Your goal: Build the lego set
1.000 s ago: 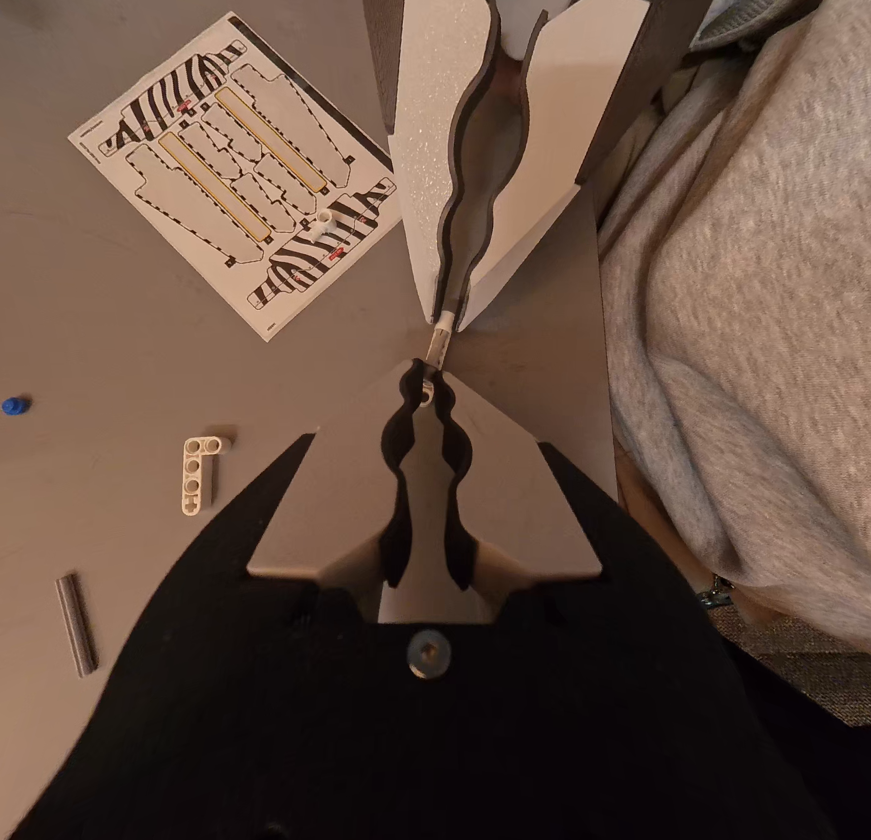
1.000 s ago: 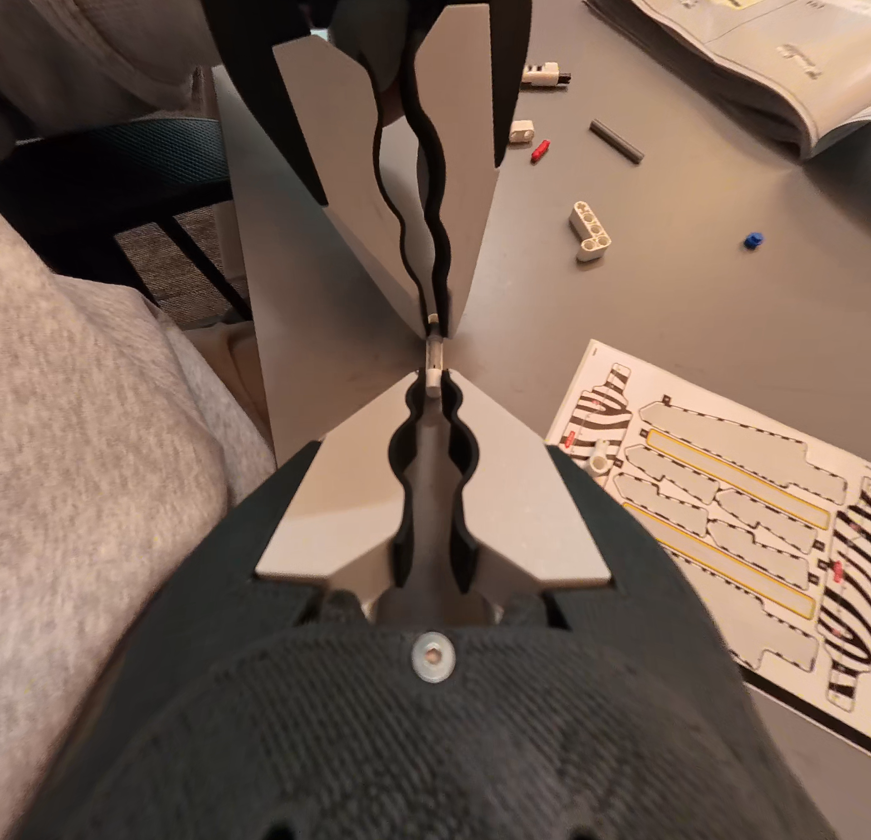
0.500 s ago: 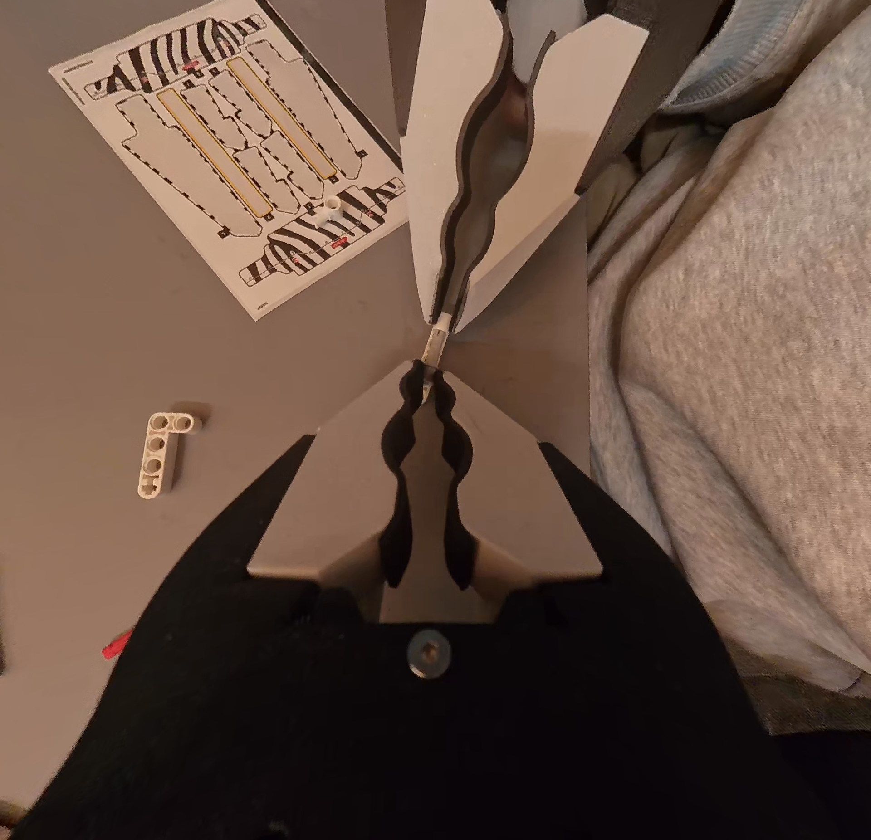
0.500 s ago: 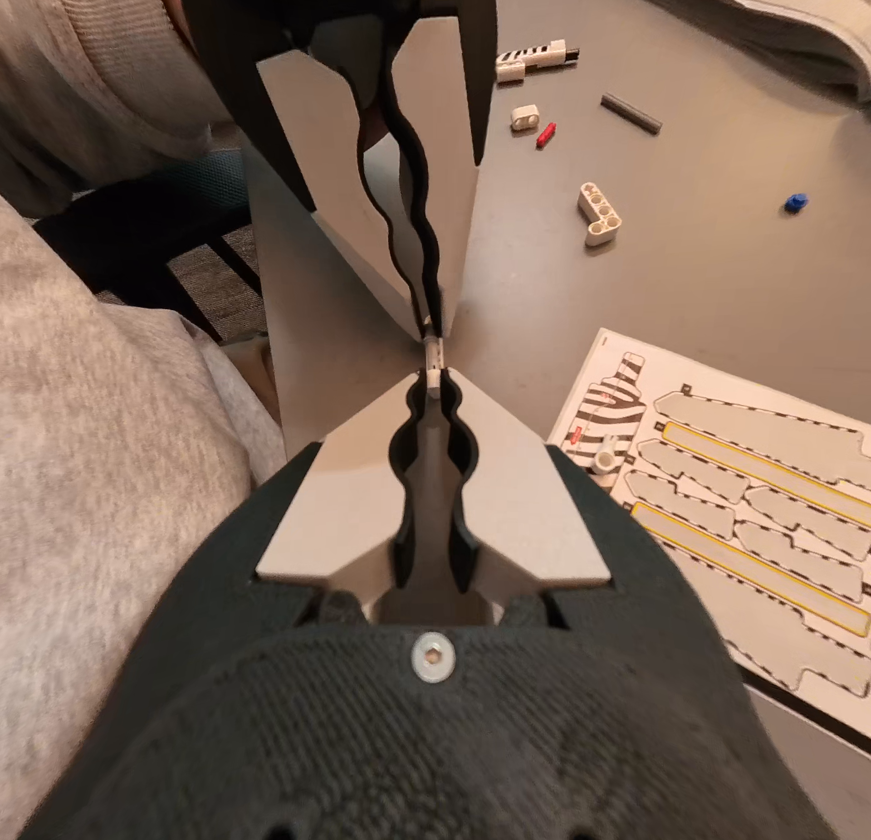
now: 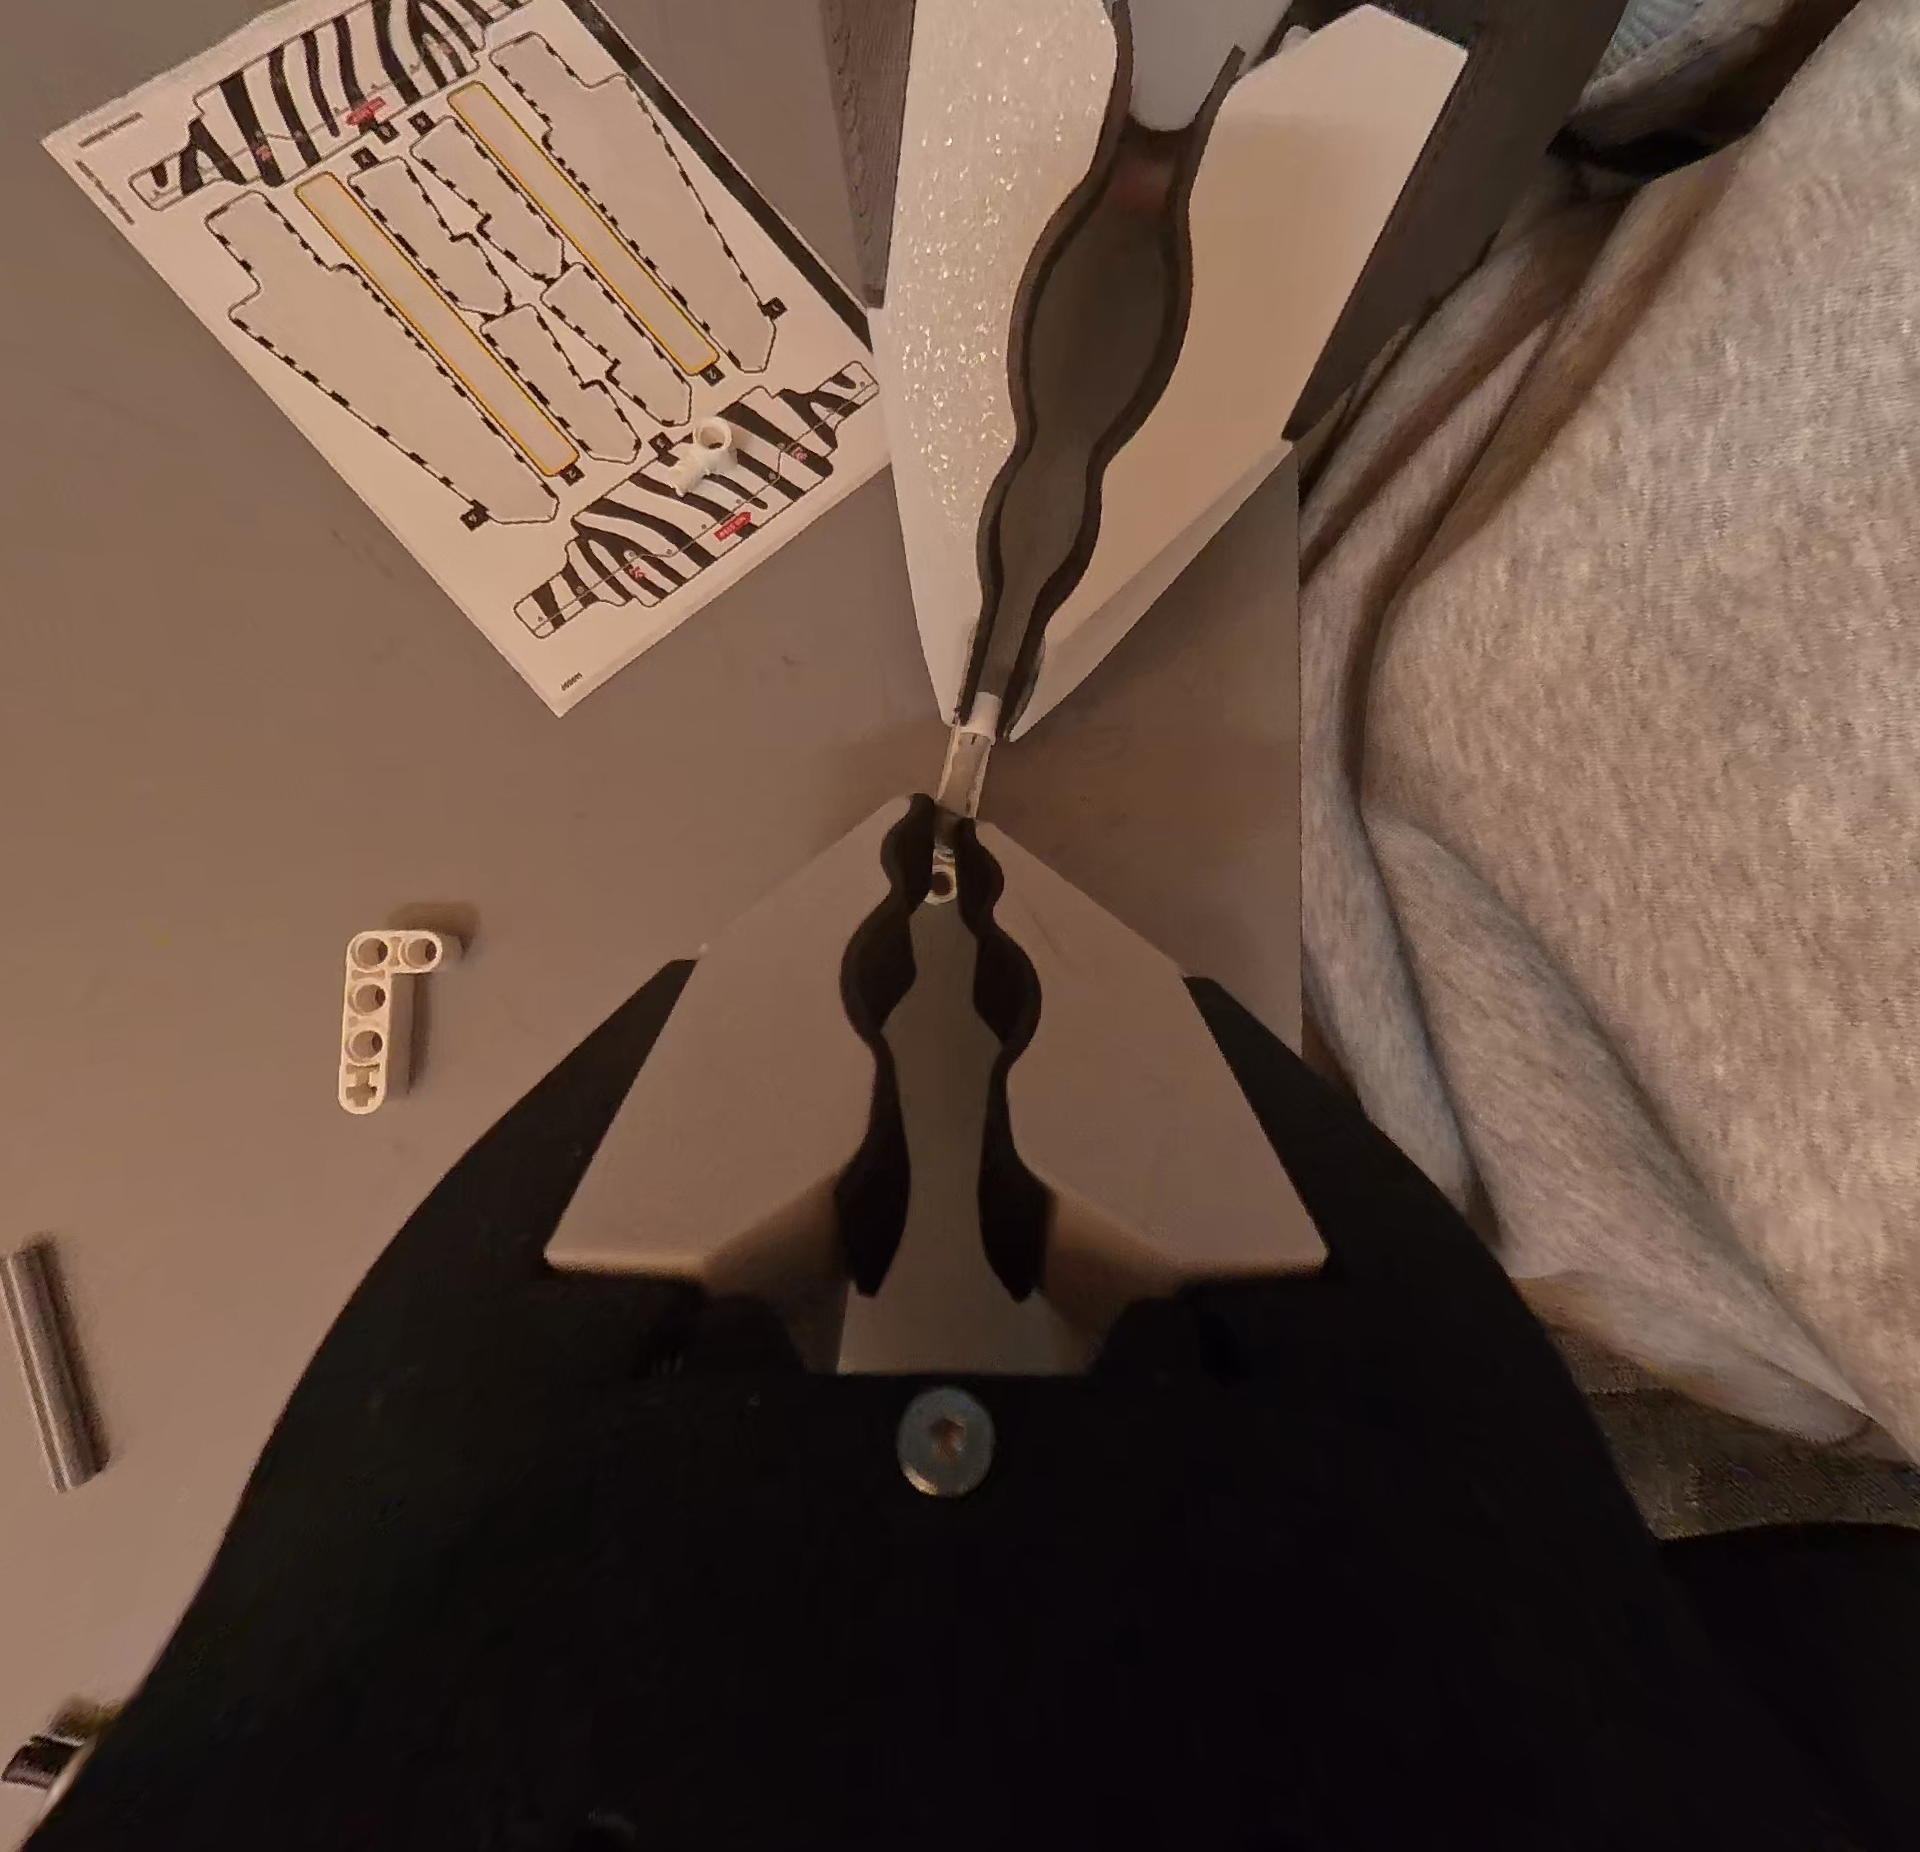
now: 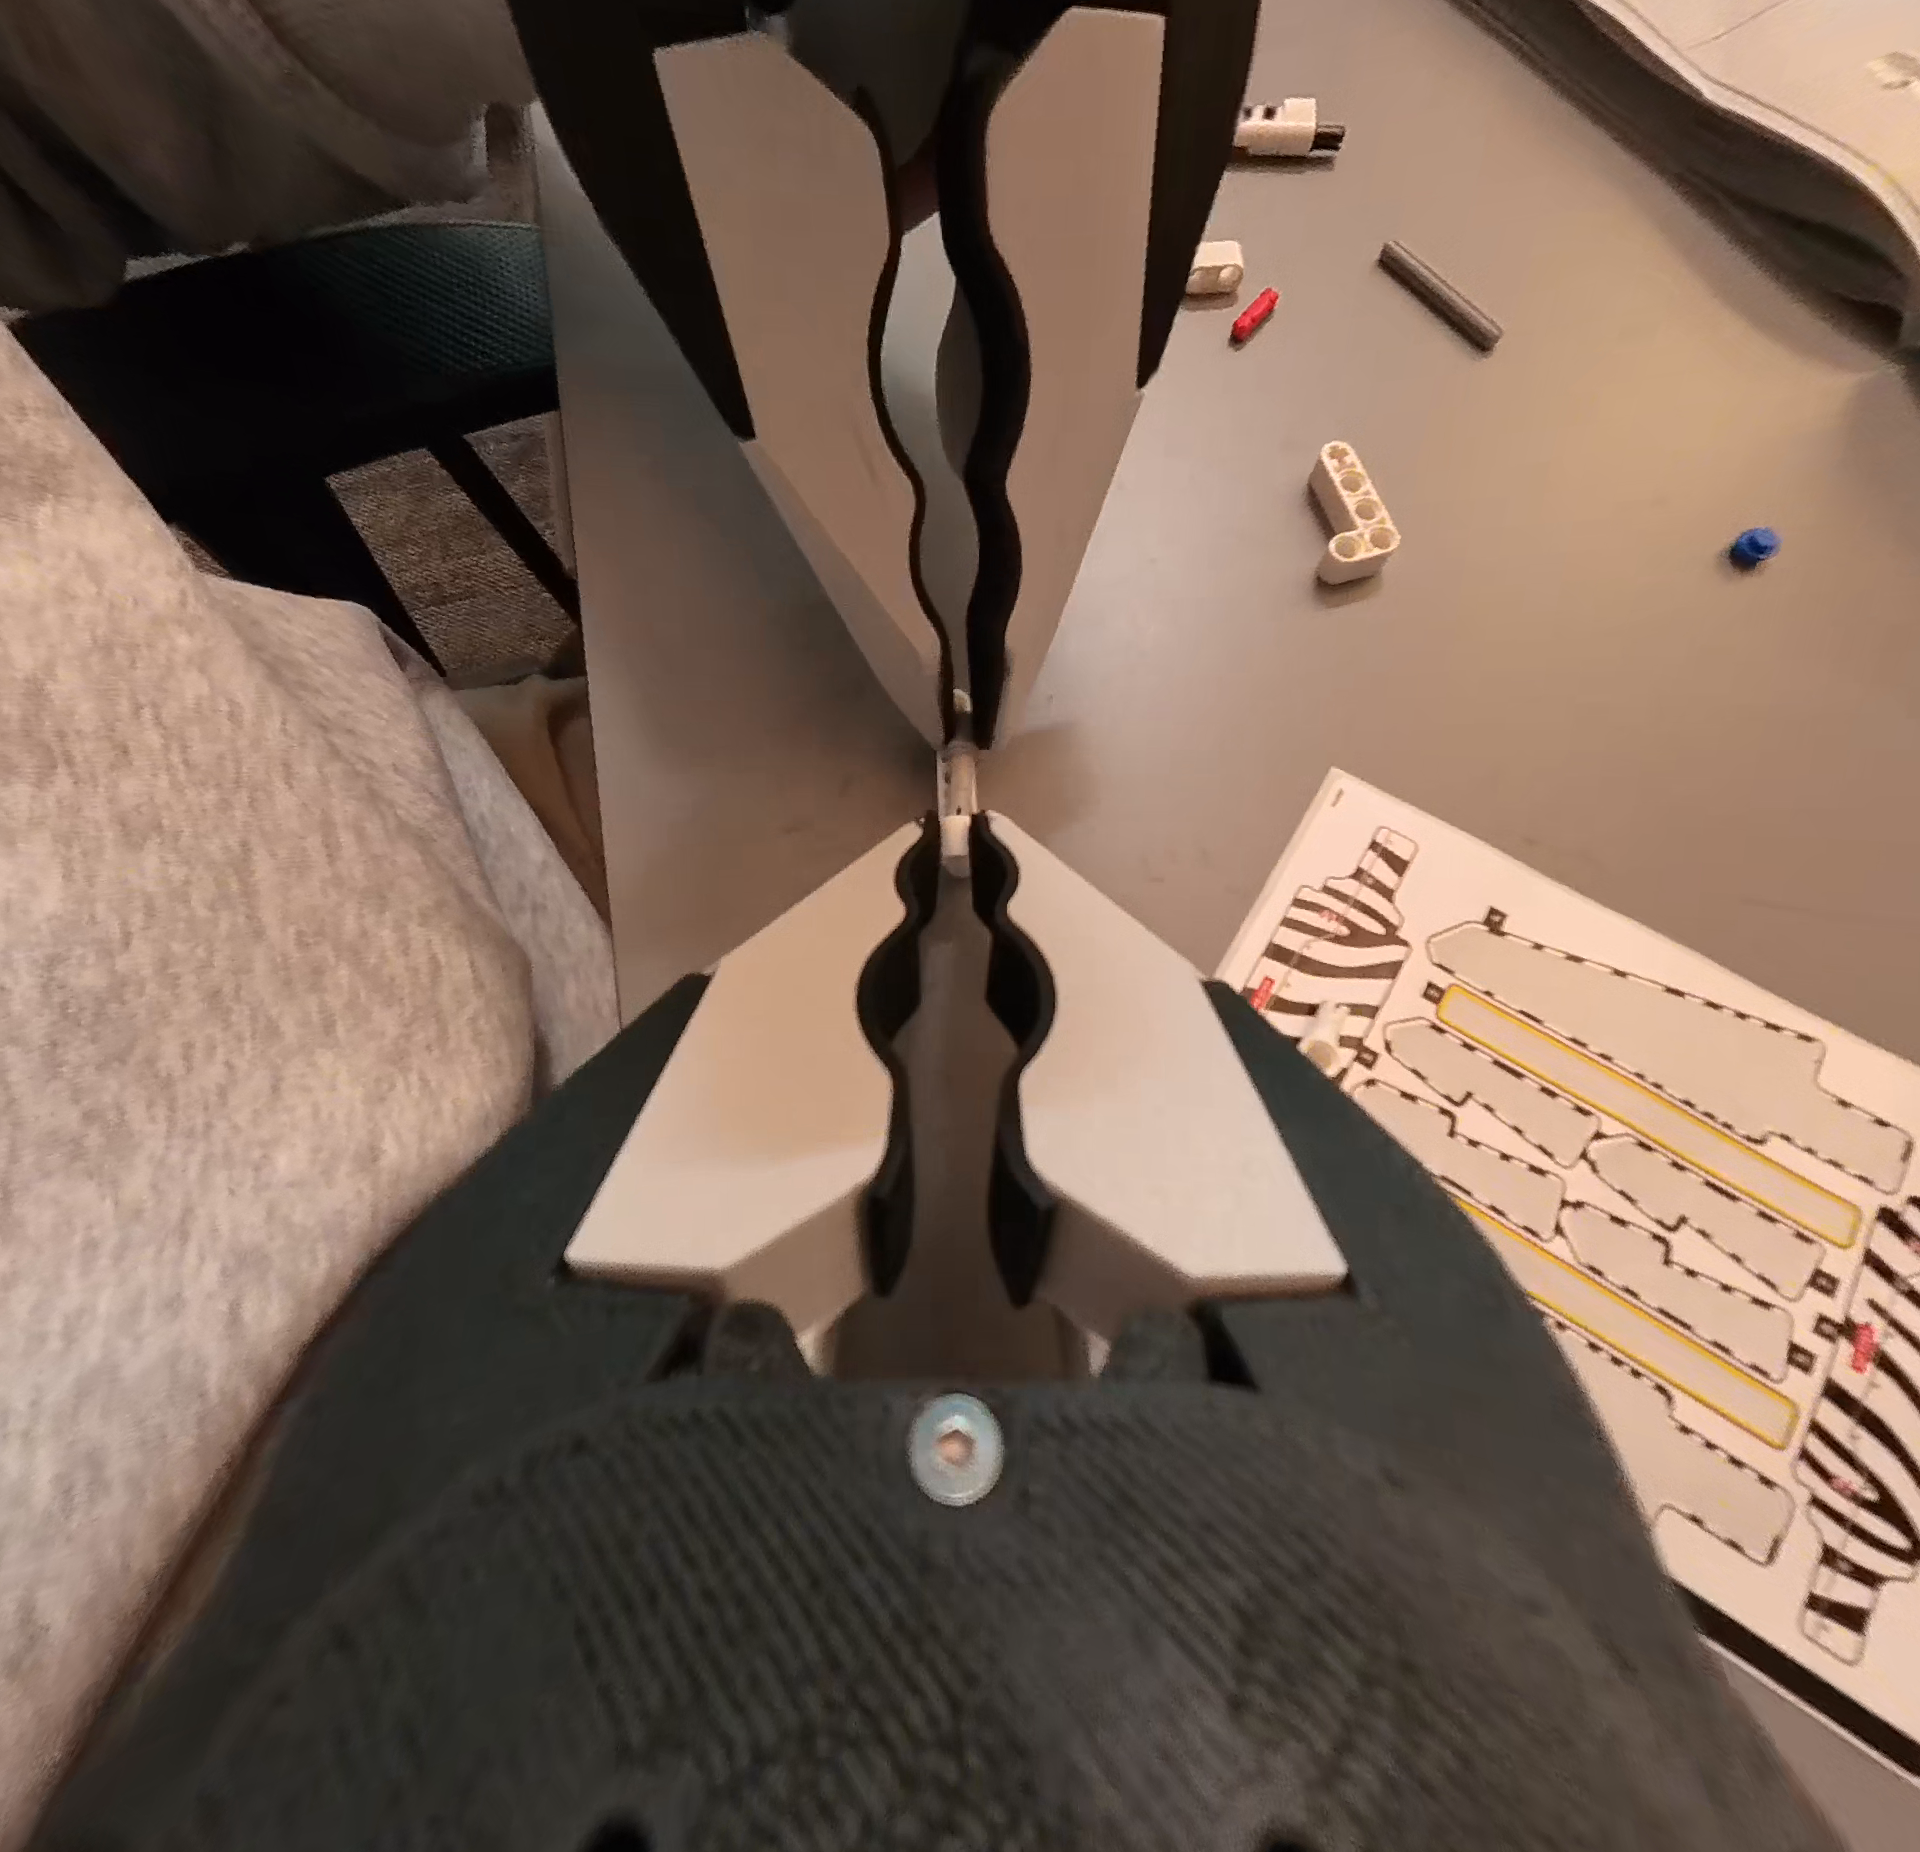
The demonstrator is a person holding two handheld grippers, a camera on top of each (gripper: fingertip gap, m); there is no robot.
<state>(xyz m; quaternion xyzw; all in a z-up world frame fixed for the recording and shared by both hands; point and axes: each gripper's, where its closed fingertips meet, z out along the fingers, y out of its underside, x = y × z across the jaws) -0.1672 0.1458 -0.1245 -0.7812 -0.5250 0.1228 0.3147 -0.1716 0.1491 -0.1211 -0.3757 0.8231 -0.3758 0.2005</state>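
My left gripper [image 5: 940, 834] is shut on a small white connector [image 5: 943, 880] with a round hole. My right gripper [image 5: 985, 724] comes in from the top of the left wrist view, tip to tip with it, and is shut on a short white and grey pin [image 5: 964, 758]. The pin reaches into the connector. In the right wrist view my right gripper [image 6: 956, 838] holds the pin [image 6: 958, 784], and the left gripper [image 6: 968, 724] meets it from above. Both are held above the grey table [image 5: 208, 763] near its edge.
On the table lie a zebra-pattern sticker sheet [image 5: 457, 327] with a small white connector [image 5: 710, 452] on it, a white L-shaped beam [image 5: 379, 1013], a dark grey axle [image 6: 1439, 296], a red pin [image 6: 1254, 314], a blue pin [image 6: 1754, 545] and a booklet [image 6: 1662, 88]. A person's grey sweatshirt [image 5: 1610, 763] is beside the table edge.
Both grippers stay shut and tip to tip on the joined pieces. The pair has drifted slightly over the table, so the sheet and loose parts shift in both views.
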